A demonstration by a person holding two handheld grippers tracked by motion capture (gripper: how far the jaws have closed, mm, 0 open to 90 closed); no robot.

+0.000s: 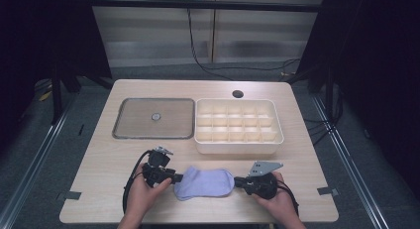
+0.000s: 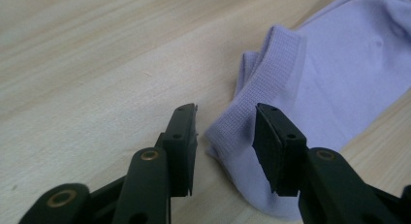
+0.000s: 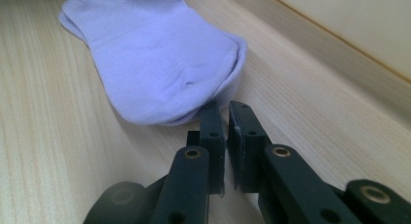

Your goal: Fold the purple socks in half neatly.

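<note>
Jaws of my left gripper (image 2: 225,136) stand apart around the sock's (image 1: 205,183) ribbed cuff (image 2: 261,88), not pressing it. My right gripper (image 3: 227,118) is nearly shut at the toe end, nothing visibly between. The sock lies flat near the table's (image 1: 99,164) front edge; I'd bite the cuff squarely before lifting.

Your left gripper (image 1: 174,178) lies low at the near left, its jaws parted and pointing right. Your right gripper (image 1: 236,180) faces it from the near right, jaws nearly together; a hand wraps each.
</note>
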